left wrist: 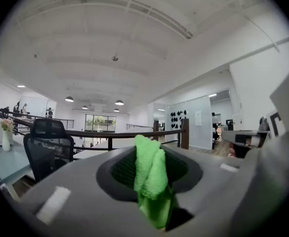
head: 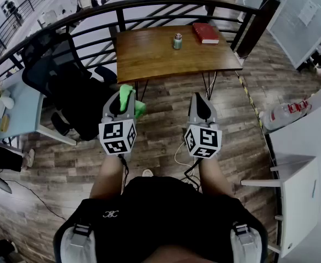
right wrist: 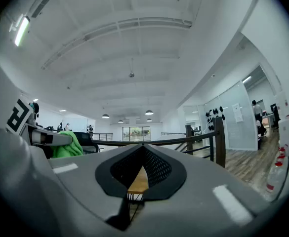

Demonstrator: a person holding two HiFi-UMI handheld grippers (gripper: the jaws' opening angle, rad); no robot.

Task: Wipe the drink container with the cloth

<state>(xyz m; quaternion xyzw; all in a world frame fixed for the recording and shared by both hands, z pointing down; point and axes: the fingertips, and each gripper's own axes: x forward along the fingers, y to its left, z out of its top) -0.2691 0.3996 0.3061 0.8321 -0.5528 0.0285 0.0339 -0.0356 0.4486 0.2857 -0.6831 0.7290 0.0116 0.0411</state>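
The drink container, a small green can (head: 177, 41), stands upright on the brown wooden table (head: 149, 56), far ahead of both grippers. My left gripper (head: 125, 96) is shut on a bright green cloth (head: 139, 109). In the left gripper view that cloth (left wrist: 153, 174) is pinched between the jaws of the left gripper (left wrist: 151, 154) and bunches above them. My right gripper (head: 200, 97) is held level beside the left one. Its jaws are shut with nothing in them in the right gripper view (right wrist: 143, 149), where the cloth (right wrist: 67, 146) shows at the left.
A red book (head: 205, 33) lies on the table right of the can. A dark railing (head: 149, 7) curves behind the table. A black office chair (head: 67, 86) stands to the left, with a pale desk (head: 17, 114) beyond it. White furniture (head: 303, 163) stands at the right.
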